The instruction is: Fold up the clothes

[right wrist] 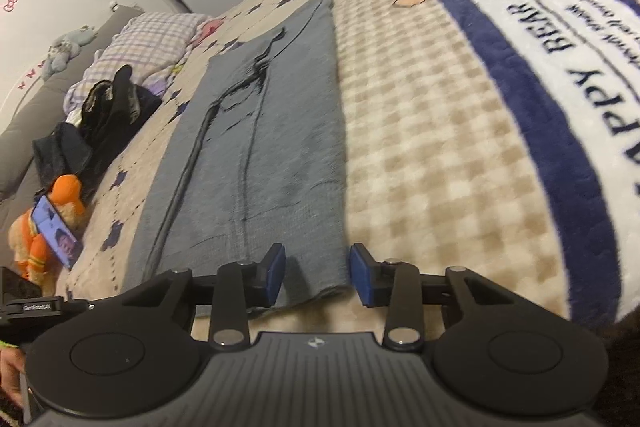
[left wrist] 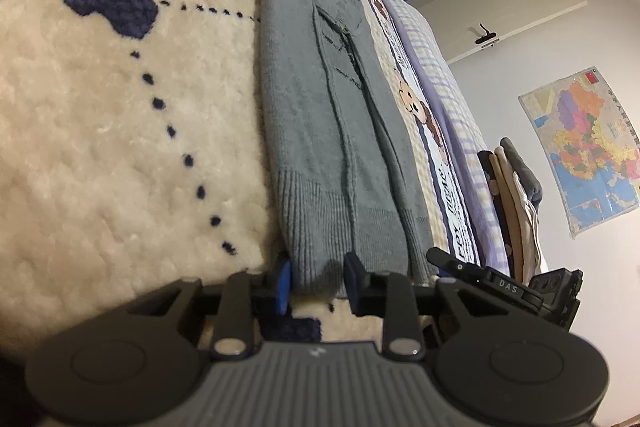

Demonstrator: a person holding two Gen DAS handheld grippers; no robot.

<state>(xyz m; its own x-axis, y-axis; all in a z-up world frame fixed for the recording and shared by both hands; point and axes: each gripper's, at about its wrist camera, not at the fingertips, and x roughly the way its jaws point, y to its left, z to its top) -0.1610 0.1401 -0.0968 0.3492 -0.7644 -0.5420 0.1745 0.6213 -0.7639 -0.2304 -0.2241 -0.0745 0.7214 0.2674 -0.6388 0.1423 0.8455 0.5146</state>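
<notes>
Covering the bed: a fleece bear-print blanket (left wrist: pixel 120 147), cream with navy dotted lines. Lying flat on it and stretching lengthwise away from both cameras: a grey knitted sweater (left wrist: pixel 320 147), already narrowed into a long strip with its sides turned in, ribbed hem (left wrist: pixel 340 227) nearest. Waiting well apart at the far edge of the bed: a stack of folded clothes (left wrist: pixel 516 195).

Risking, by judgement, an uneven grab: catching only the top layer at either corner and leaving the turned-in sides behind, so opening the strip again on the lift. Risking also a skewed fold through raising one corner ahead of the other, or dragging the loose knit over the clinging fleece and wrinkling it. Possibly pinching blanket pile along with the hem.

Hovering low at the near left corner of the hem: the left gripper (left wrist: pixel 319 281), jaws partly apart, hem filling the gap between the blue pads (left wrist: pixel 284 281). Pressing or merely flanking the knit: impossible to tell from this angle.

Sitting at the near right corner in the right wrist view: the right gripper (right wrist: pixel 318 275), jaws apart, straddling the sweater's edge, leaving a sliver of checked blanket showing beside the outer pad. Not clamping anything yet.
</notes>
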